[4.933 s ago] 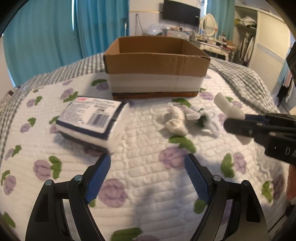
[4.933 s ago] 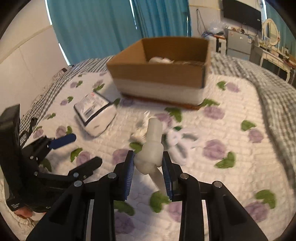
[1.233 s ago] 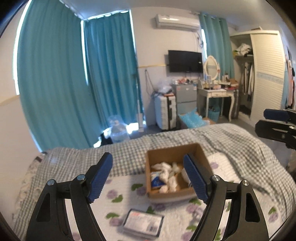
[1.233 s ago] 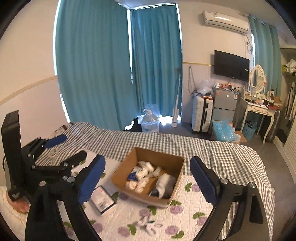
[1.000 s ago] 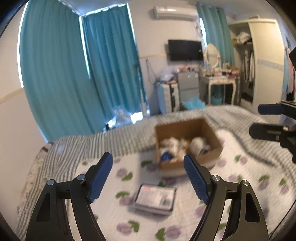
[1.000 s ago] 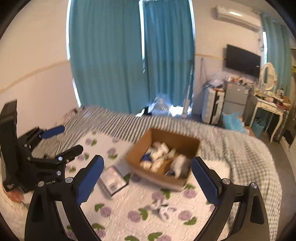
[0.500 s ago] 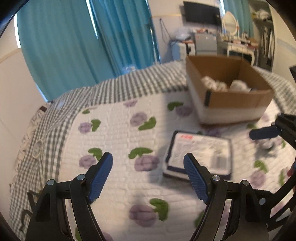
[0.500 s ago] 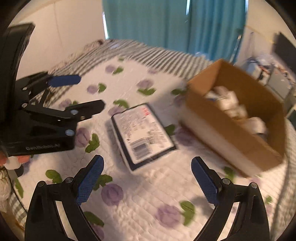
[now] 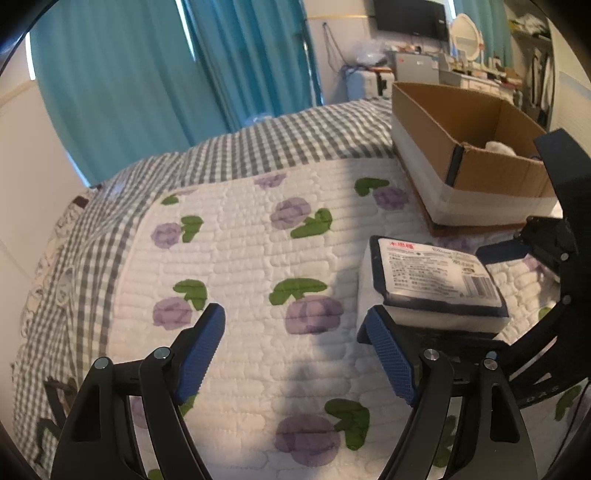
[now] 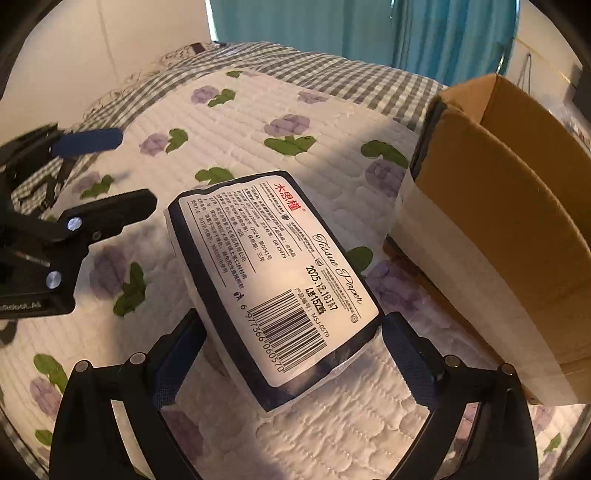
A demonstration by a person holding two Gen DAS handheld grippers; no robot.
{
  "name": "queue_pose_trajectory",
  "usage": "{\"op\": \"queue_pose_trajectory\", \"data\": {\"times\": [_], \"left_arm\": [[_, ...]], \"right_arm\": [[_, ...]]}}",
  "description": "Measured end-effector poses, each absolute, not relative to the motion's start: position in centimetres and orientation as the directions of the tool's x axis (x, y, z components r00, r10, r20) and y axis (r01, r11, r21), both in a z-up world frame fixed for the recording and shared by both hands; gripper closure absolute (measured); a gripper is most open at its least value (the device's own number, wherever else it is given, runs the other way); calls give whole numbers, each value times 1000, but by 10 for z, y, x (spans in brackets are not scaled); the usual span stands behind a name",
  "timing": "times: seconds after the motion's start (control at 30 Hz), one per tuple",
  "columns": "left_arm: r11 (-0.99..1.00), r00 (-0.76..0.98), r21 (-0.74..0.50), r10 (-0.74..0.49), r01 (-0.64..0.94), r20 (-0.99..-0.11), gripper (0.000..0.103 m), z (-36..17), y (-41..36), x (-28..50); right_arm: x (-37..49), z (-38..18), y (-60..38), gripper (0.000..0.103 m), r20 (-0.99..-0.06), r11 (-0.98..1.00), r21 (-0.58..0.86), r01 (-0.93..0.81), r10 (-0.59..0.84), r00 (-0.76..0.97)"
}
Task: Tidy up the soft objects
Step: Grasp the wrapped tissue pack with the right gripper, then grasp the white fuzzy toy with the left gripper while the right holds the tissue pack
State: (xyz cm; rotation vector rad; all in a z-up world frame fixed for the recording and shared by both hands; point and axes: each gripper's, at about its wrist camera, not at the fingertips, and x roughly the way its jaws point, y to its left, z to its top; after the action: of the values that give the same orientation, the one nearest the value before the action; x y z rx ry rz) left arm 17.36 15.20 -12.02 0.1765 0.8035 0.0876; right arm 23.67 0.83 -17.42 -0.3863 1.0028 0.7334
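Both claws had dropped toward the tissue pack (image 10: 273, 291); right claw (image 10: 291, 354) straddled it wide, ready to lift it boxward, left claw (image 9: 295, 350) gaping empty beside it.

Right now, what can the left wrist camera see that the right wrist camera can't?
Only the left wrist view shows the far room: a TV, an oval mirror, and something white inside the box. It also shows the left gripper open over bare quilt.

Only the right wrist view shows the tissue pack label close enough to read, "Tissue Paper" with a barcode, and the right gripper open around the pack's near end.

Both show the pack, the box, the flowered quilt, the curtains, and the other gripper.
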Motion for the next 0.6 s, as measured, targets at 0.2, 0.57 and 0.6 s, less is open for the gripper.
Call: {"op": "queue_pose_trajectory", "data": {"times": [0.2, 0.57, 0.6], "left_arm": [[980, 712, 194, 161, -36, -684, 23, -97, 147, 160], [982, 785, 191, 108, 14, -611, 23, -36, 81, 122], [982, 788, 187, 97, 23, -608, 23, -34, 72, 121]], "right_arm": [[220, -153, -2, 43, -862, 712, 51, -700, 385, 329], [158, -71, -92, 49, -786, 784, -8, -620, 379, 489], [153, -61, -109, 49, -774, 796, -11, -605, 376, 509]]}}
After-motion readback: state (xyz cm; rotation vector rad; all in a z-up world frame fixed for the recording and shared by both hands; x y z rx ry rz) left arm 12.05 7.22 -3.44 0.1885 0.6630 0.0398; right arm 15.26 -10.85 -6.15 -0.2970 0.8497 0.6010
